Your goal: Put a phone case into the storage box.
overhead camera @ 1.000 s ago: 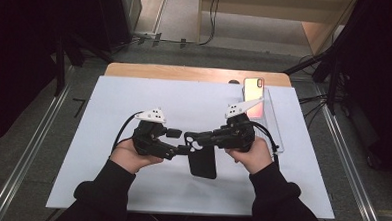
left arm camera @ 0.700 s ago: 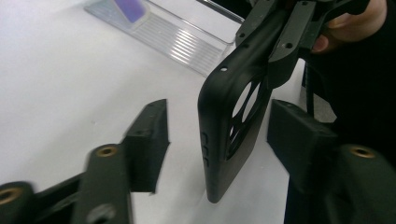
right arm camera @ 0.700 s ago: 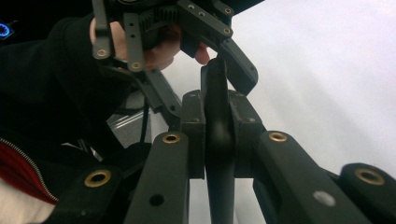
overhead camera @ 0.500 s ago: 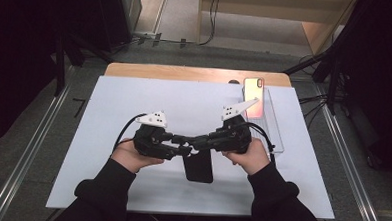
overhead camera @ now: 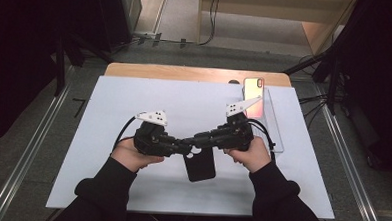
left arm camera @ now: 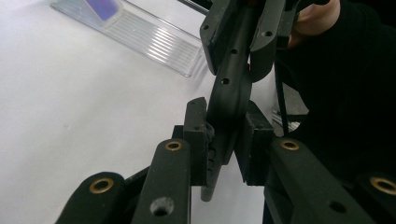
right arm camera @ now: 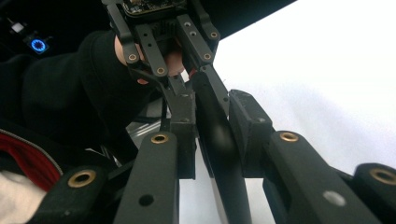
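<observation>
A black phone case [overhead camera: 199, 166] hangs edge-on just above the white mat, held at its top end between both grippers. My left gripper [overhead camera: 186, 148] comes in from the left; its jaws have just been closing, and its pads [left arm camera: 198, 135] now press both faces of the case [left arm camera: 229, 93]. My right gripper [overhead camera: 196, 140] reaches from the right. Its jaws have just been opening slightly, with the case [right arm camera: 219, 154] still squeezed between its pads [right arm camera: 245, 126]. Each gripper view shows the other gripper opposite, at the top of the frame.
A phone with a pinkish screen [overhead camera: 254, 97] leans on a clear plastic stand [overhead camera: 274, 131] at the back right. The white mat [overhead camera: 134, 98] covers a wooden table [overhead camera: 185, 73]. Metal rails run along the floor on both sides.
The left gripper's jaws have closed on the top of the case, which the right gripper held before. The case has shifted slightly towards the left.
</observation>
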